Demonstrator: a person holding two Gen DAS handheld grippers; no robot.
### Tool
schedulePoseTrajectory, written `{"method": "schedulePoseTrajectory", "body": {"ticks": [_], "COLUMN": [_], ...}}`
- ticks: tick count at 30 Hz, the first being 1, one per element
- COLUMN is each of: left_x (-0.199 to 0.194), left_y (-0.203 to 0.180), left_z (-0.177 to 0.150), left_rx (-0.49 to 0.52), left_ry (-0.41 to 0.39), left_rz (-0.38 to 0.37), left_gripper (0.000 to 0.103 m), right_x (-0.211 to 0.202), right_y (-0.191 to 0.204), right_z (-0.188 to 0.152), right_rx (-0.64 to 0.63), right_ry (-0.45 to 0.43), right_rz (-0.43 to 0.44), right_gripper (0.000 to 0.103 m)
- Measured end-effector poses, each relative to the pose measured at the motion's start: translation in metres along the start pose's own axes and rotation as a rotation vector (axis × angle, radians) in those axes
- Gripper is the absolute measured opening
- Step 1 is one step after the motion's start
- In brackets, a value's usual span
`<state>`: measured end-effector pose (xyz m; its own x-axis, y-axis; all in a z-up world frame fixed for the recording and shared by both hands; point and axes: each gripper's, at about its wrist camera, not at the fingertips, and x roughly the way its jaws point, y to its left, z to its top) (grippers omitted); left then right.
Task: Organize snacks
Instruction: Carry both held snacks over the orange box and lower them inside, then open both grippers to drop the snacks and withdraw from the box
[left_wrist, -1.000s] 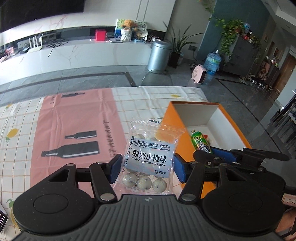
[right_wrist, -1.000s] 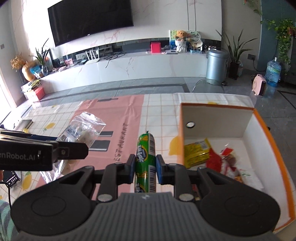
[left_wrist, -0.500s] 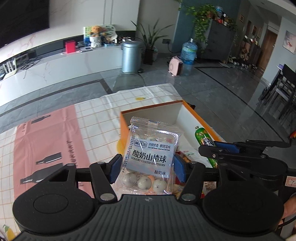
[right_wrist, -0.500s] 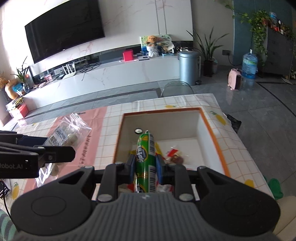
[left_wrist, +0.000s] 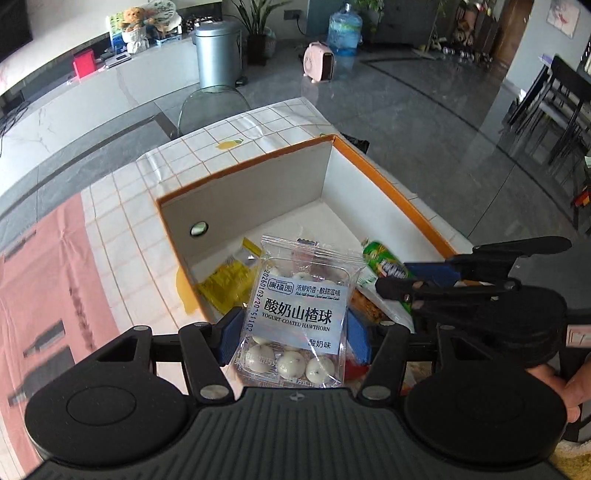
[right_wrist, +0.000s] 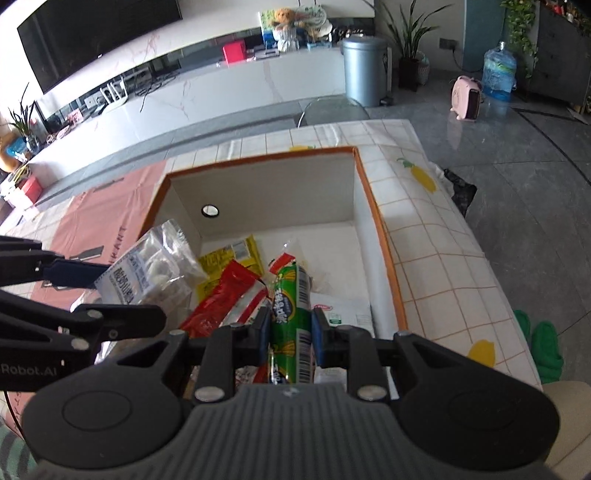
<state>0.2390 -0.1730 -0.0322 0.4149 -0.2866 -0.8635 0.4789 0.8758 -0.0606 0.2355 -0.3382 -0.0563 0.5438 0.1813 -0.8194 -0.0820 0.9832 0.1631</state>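
Note:
My left gripper (left_wrist: 293, 334) is shut on a clear bag of yogurt-coated hawthorn balls (left_wrist: 301, 314) and holds it over the near left part of the orange-rimmed white box (left_wrist: 391, 188). My right gripper (right_wrist: 290, 332) is shut on a green sausage stick (right_wrist: 290, 310) and holds it over the box (right_wrist: 376, 221) near its front. The hawthorn bag (right_wrist: 147, 273) and left gripper show at the left of the right wrist view. The sausage (left_wrist: 388, 264) and right gripper show at the right of the left wrist view.
Inside the box lie a yellow packet (right_wrist: 229, 258), a red packet (right_wrist: 221, 299) and a white packet (right_wrist: 343, 310). The box stands on a checked tablecloth (right_wrist: 436, 266) near the table's right edge. A pink mat (left_wrist: 40, 280) lies to the left. A clear chair (left_wrist: 214, 101) stands behind the table.
Both grippers have moved right and forward with their snacks, from over the tablecloth to over the box. The inside of the box and its packets have come into view.

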Motion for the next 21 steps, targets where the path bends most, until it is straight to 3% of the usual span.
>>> {"method": "schedulePoseTrajectory", "body": {"ticks": [12,16,21], "left_x": [0.058,0.071,0.077], "left_y": [-0.004,-0.010,-0.006], "left_z": [0.030,0.029,0.027], "left_rx": [0.132,0.195,0.183], "left_ry": [0.088,0.093,0.104], "left_rz": [0.074,0.135,0.118], "left_gripper": [0.067,0.067,0.068], "right_x": [0.058,0.068,0.076], "right_y": [-0.002,0.003,0.009], "right_z": [0.023,0.021,0.016], "right_rx": [-0.130,-0.158,-0.196], "right_ry": [0.088,0.108,0.122], "right_rz": [-0.042,-0.061,-0.088], "right_gripper": [0.020,0.019,0.020]}}
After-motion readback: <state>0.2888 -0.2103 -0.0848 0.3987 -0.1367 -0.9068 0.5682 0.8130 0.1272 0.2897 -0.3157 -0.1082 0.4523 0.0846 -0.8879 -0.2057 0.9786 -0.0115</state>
